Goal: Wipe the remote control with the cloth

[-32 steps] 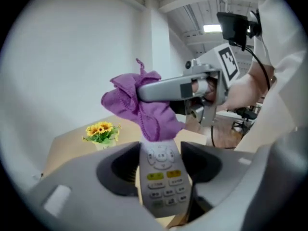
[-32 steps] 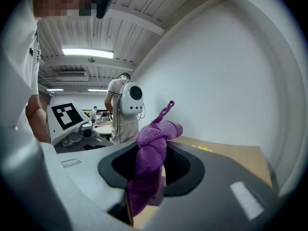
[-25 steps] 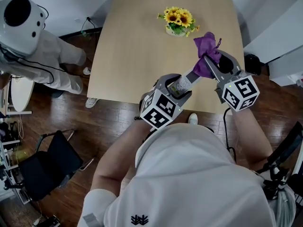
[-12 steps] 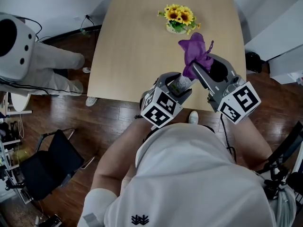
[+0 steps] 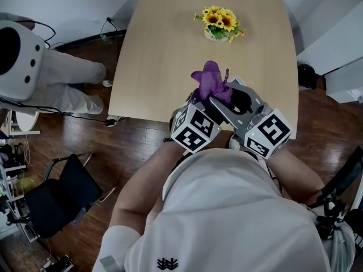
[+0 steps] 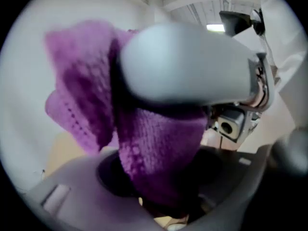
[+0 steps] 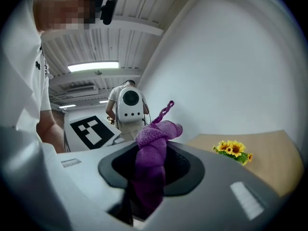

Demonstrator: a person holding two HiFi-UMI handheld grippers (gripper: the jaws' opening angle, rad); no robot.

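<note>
My right gripper (image 5: pixel 220 99) is shut on a bunched purple cloth (image 5: pixel 210 83), and in the right gripper view the cloth (image 7: pixel 152 150) stands up between its grey jaws. That gripper lies across the front of my left gripper (image 5: pixel 199 113), above the table's near edge. In the left gripper view the cloth (image 6: pixel 144 143) fills the space just ahead of the jaws, with the right gripper's grey body blurred above it. The cloth and the right gripper hide almost all of the remote control held in the left jaws.
A pot of sunflowers (image 5: pixel 220 22) stands at the far side of the wooden table (image 5: pixel 159 50). A person in white with a round white pack (image 5: pixel 22 55) is at the left, beside the table. A black chair (image 5: pixel 57 200) stands on the floor at the lower left.
My right gripper has swung left and toward me with the cloth, from the remote's far tip to over the left gripper's jaws. The remote, visible before, is now covered. The left gripper has stayed put.
</note>
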